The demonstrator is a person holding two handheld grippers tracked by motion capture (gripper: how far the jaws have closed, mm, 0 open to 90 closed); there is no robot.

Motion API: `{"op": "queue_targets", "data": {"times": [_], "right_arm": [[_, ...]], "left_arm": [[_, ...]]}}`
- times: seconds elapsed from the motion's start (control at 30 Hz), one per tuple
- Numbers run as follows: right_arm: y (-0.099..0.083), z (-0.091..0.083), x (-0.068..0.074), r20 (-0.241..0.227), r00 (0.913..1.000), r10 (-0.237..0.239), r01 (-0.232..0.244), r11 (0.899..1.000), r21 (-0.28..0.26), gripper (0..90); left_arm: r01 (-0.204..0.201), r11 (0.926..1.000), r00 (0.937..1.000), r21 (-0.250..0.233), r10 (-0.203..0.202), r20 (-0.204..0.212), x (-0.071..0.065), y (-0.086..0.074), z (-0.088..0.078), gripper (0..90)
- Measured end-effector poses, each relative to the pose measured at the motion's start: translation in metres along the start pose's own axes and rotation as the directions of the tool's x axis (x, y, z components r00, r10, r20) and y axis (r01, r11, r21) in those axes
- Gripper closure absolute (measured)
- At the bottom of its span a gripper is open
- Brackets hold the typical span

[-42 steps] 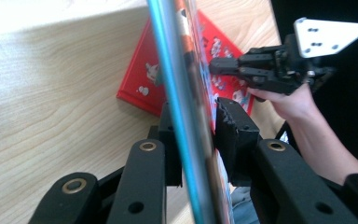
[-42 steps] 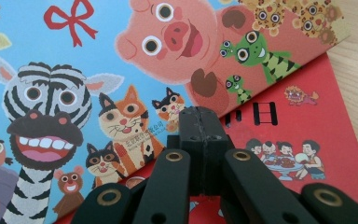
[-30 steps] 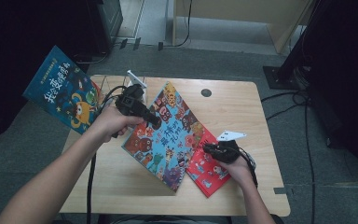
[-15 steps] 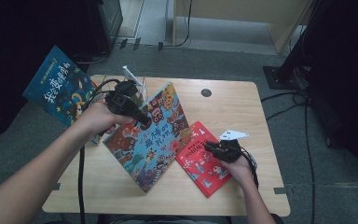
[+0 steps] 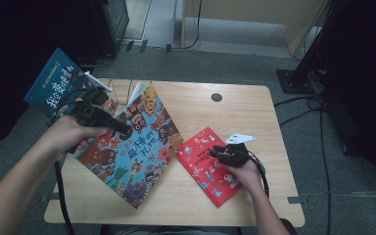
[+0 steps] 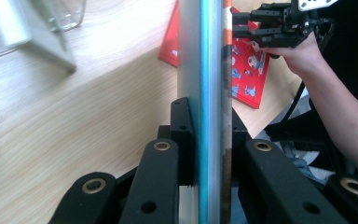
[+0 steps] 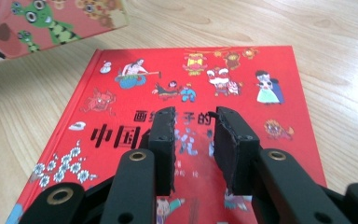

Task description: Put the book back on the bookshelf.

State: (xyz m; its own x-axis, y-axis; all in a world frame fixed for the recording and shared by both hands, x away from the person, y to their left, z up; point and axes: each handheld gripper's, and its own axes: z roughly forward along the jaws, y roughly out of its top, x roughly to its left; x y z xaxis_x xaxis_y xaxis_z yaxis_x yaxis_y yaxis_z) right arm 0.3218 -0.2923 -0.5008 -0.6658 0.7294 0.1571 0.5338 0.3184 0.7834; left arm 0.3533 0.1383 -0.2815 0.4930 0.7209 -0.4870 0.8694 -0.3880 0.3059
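Two books are in play as we are working across the worktop [image 5: 254, 105]. On the left, our left tool [image 5: 120, 128] is clamped on the upper left edge of the big animal picture book [image 5: 134, 152]; in the left gripper view that book's [image 6: 205, 84] edge is standing straight up between the pads, which are pressing on both faces. We are carrying it toward the left side, so we judge the step is best done by keeping the grip firm, holding the far corner clear of the wood so it is not dragging, and steering past the clear container [image 5: 105, 100] and the blue book [image 5: 54, 88] hanging off the back left corner. The left forearm is reaching in from the bottom left, wrist cocked, the tool pointing right and slightly down.

On the right, the red book [image 5: 208, 164] is lying flat on the worktop, just beside the big one. Our right tool [image 5: 220, 152] is hovering over its cover; in the right gripper view the jaws are standing apart with nothing but the printed cover [image 7: 191, 93] behind them, and they have just been opening. That hand is resting low, forearm coming up from the bottom edge, tool pointing left.
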Motion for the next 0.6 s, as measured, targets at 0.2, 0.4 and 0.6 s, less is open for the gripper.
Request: {"op": "queue_targets", "data": {"times": [0.2,0.4,0.6], "right_arm": [[0.003,0.005,0.0,-0.006,0.9999,-0.014,0.014,1.0,-0.008,69.0],[0.005,0.013,0.0,-0.018,0.9996,-0.019,0.02,0.999,0.045,68.2],[0.006,0.018,0.001,-0.028,0.9989,-0.037,0.039,0.997,0.061,67.6]], "left_arm": [[0.056,0.9977,0.9984,-0.037,-0.056,-0.001,0.016,-0.023,-0.016,81.5],[0.117,0.9897,0.9931,-0.083,-0.117,0.01,0.03,-0.046,-0.036,81.5],[0.16,0.9809,0.9869,-0.11,-0.161,0.001,0.041,-0.064,-0.052,81.3]]}}
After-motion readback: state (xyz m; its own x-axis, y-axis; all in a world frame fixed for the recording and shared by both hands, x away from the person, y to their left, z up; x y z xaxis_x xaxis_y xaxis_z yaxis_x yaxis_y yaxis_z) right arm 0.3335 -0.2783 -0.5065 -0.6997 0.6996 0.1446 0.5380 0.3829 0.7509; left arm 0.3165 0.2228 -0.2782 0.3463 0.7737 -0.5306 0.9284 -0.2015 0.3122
